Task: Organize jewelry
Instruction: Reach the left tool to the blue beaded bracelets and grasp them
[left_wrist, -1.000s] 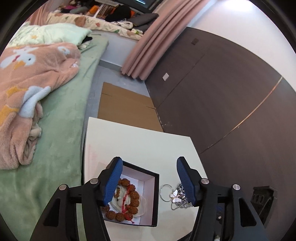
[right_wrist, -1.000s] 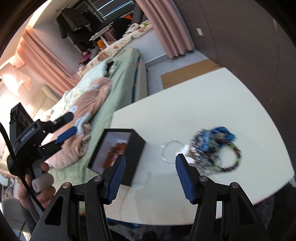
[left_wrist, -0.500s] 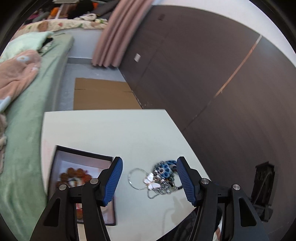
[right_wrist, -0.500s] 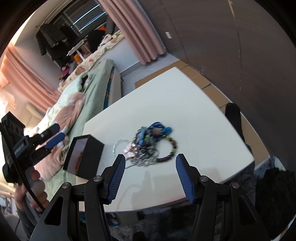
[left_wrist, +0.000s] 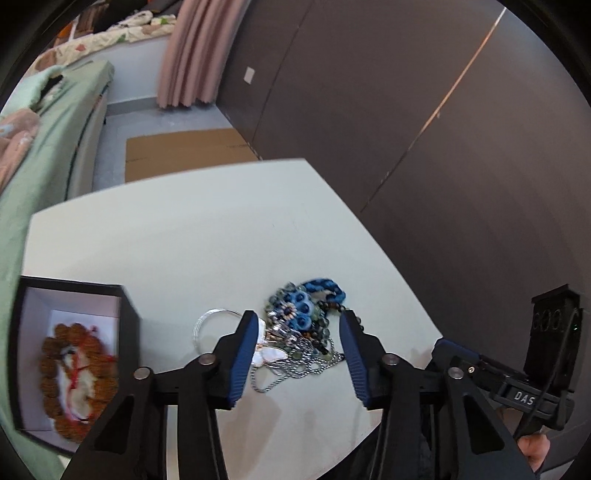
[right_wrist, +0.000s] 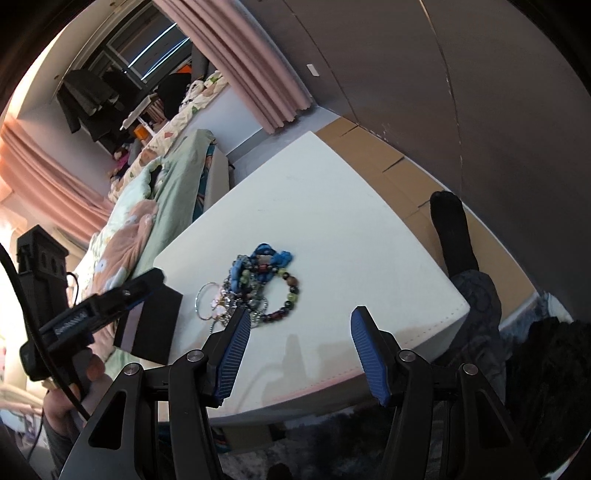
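A tangled pile of jewelry (left_wrist: 303, 325) lies on the white table (left_wrist: 207, 236): blue flower beads, dark bead bracelets, silver chains, a white butterfly pendant and a silver bangle (left_wrist: 210, 325). My left gripper (left_wrist: 299, 317) is open, its fingers astride the pile's near side, just above it. A black box (left_wrist: 74, 354) at the left holds a brown bead bracelet (left_wrist: 74, 369). My right gripper (right_wrist: 301, 314) is open and empty above the table's near edge, right of the pile (right_wrist: 258, 280).
A green bed (left_wrist: 48, 140) with a pink blanket runs along the table's left side. A dark panelled wall (left_wrist: 424, 129) stands to the right. Cardboard (left_wrist: 184, 151) lies on the floor beyond the table. A leg in a black sock (right_wrist: 454, 229) is beside the table.
My left gripper has swung right from over the box to the jewelry pile and come closer to it. My right gripper has drawn back and to the right, away from the pile.
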